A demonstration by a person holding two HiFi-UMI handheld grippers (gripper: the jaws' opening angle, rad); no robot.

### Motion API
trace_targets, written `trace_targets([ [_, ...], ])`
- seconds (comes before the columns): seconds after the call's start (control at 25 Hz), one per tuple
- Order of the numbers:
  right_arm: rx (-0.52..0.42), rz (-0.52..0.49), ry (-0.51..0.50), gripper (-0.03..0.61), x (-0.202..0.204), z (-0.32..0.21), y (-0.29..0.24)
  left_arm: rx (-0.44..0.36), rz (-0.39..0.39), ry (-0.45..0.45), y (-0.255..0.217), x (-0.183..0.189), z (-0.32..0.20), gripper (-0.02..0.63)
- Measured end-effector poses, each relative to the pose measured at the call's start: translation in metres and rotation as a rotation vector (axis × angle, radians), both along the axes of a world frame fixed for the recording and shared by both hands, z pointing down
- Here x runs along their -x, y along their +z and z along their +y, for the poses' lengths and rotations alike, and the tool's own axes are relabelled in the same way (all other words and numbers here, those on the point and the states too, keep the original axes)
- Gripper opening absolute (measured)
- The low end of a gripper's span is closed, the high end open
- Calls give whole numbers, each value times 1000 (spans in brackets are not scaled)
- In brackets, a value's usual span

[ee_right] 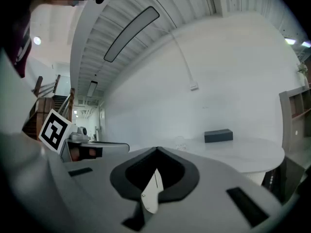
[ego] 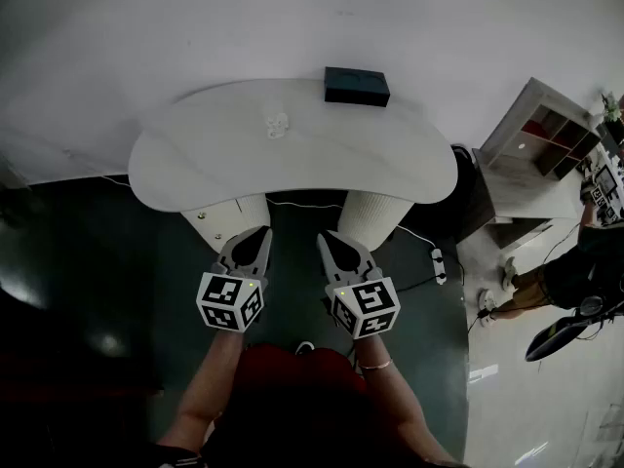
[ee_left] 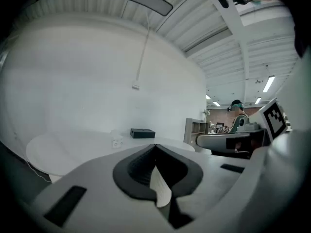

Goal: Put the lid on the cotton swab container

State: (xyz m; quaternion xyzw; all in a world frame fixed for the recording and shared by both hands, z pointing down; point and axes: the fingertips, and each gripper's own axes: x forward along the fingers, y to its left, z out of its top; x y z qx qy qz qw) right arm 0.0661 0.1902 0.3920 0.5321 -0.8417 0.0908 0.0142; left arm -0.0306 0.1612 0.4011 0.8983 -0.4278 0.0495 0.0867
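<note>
Cotton swab container [ego: 277,125], small and clear, stands on the white surface [ego: 195,164] toward its far side, well apart from the 2 grippers. Its lid cannot be made out from here. A dark box [ego: 357,85] lies to its right at the far edge. The left gripper [ego: 255,234] and right gripper [ego: 329,242] hang side by side off the near edge, above the dark floor [ego: 97,261]. Each one's fingers [ee_left: 97,174] are clenched together, with nothing between them.

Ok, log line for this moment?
left tongs: shut, empty | right tongs: shut, empty | swab container: on table, untouched
</note>
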Motion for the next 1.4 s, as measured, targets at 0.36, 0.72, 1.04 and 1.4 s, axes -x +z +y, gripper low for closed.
trace_targets([
  [0.36, 15, -29, -2, 15, -11, 9, 8, 8, -7, -19, 5, -5, 1, 25],
  [0.72, 38, -46, 7, 15, -22, -1, 14, 12, -2, -55, 4, -1, -9, 25],
  [1.04, 65, -67, -12, 15, -22, -11, 23, 7, -61, -85, 9, 4, -21, 25],
  [1.4, 87, -53, -3, 15, -22, -45, 29, 44, -42, -100, 19, 14, -61, 25],
])
